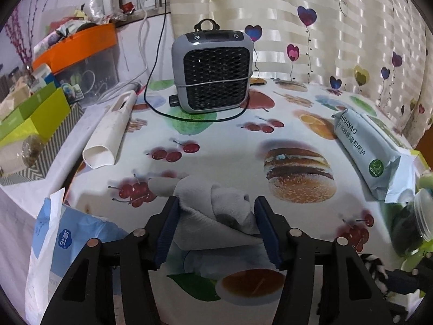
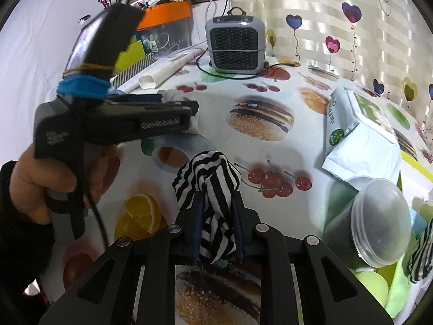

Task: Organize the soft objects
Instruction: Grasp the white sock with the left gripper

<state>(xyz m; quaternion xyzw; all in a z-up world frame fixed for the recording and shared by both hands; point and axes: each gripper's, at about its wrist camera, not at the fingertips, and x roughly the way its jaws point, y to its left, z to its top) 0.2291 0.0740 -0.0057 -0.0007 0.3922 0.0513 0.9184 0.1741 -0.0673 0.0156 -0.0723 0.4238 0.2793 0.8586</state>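
1. The left gripper (image 1: pixel 216 222) has its blue-padded jaws standing fairly wide, one on each side of a crumpled grey-white knitted cloth (image 1: pixel 216 211). The cloth lies between the pads on the food-printed tablecloth (image 1: pixel 216 140), and whether the pads actually press it cannot be told.
2. The right gripper (image 2: pixel 217 224) has its jaws drawn narrow and clamped on a black-and-white striped fabric piece (image 2: pixel 208 178), which bulges out ahead of the fingertips and hangs below them.
3. Far ahead of both claws stands a grey boxy fan heater with a black grille (image 1: pixel 213 70).
4. Ahead and to the right of the left claw lies a pale blue soft tissue pack (image 1: pixel 365 146).
5. Just right of the right claw sits a clear lidded plastic tub with dark contents (image 2: pixel 376 224).
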